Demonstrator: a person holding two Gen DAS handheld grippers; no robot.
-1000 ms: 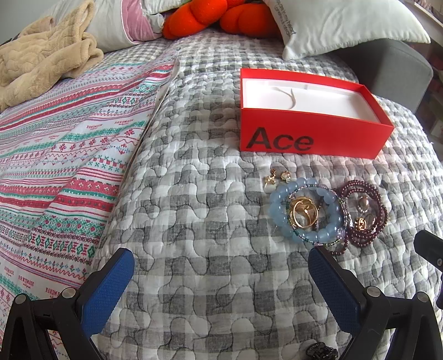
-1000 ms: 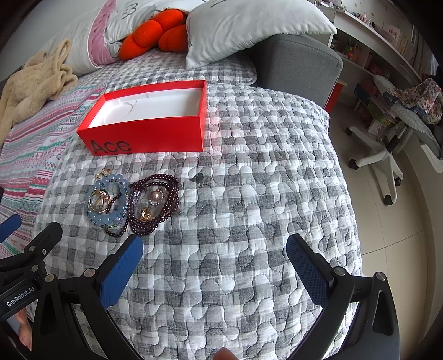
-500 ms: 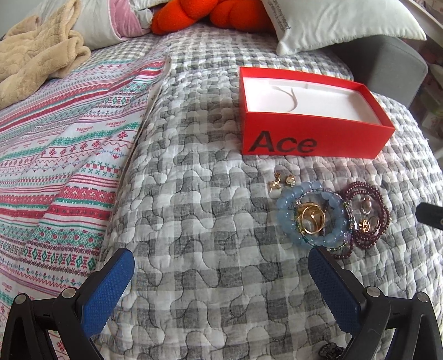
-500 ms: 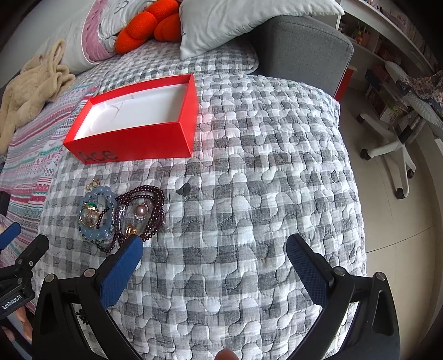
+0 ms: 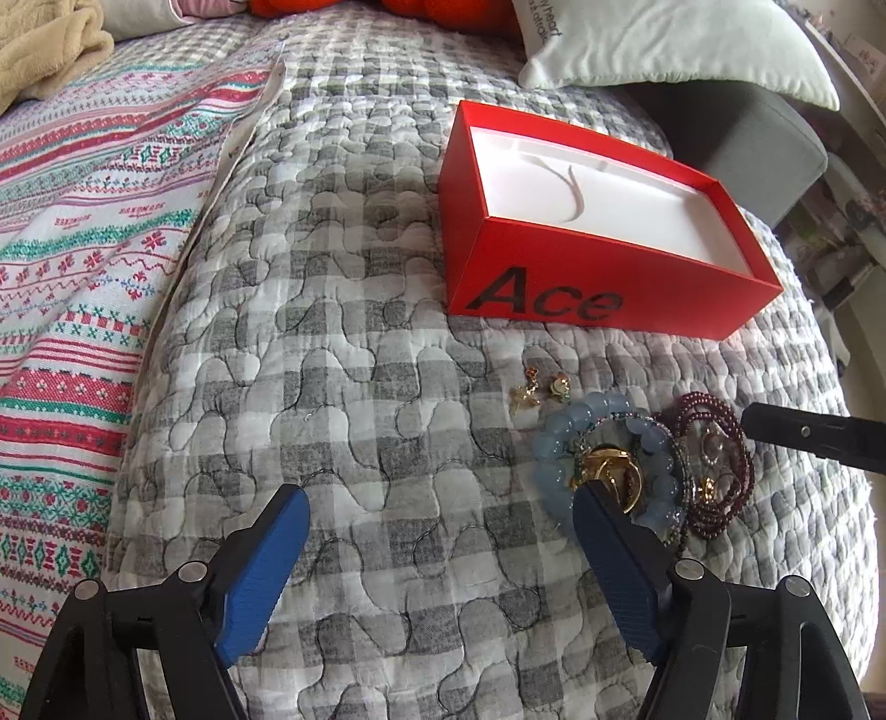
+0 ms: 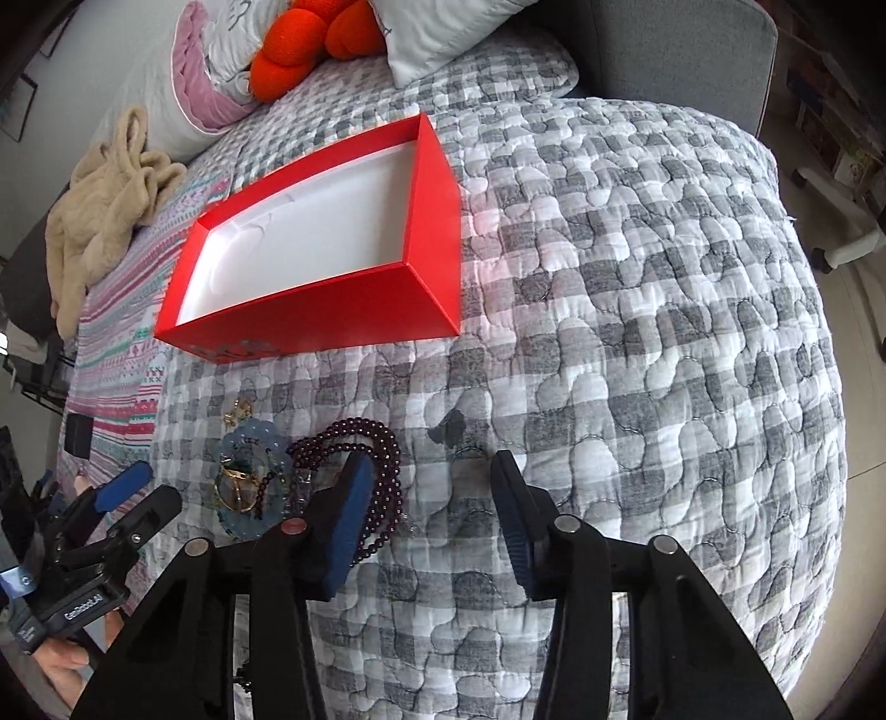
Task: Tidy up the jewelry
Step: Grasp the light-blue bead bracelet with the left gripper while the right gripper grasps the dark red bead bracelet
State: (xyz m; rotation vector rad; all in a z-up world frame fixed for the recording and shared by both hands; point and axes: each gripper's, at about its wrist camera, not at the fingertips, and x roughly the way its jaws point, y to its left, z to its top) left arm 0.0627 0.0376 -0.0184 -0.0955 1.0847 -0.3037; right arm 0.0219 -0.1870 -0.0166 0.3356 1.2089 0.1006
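An open red "Ace" box (image 5: 554, 266) with a white inside stands on the grey checked quilt; it also shows in the right wrist view (image 6: 354, 310). In front of it lie a light blue bead bracelet (image 5: 559, 443) around gold rings (image 5: 609, 465), a dark red bead bracelet (image 5: 720, 471) and two small gold earrings (image 5: 540, 387). My left gripper (image 5: 437, 507) is open just before the pile, its right finger over the blue bracelet. My right gripper (image 6: 426, 476) is open, its left finger over the dark red bracelet (image 6: 365, 437).
A striped patterned blanket (image 5: 83, 232) covers the bed's left side. Pillows (image 5: 664, 44), an orange cushion (image 6: 310, 50) and a beige fleece (image 6: 105, 205) lie at the back. A grey sofa arm (image 6: 664, 50) stands behind the quilt. The quilt edge drops off to the right.
Both grippers have moved forward and down toward the jewelry pile, and their fingers have narrowed somewhat. The jewelry and the box have not moved.
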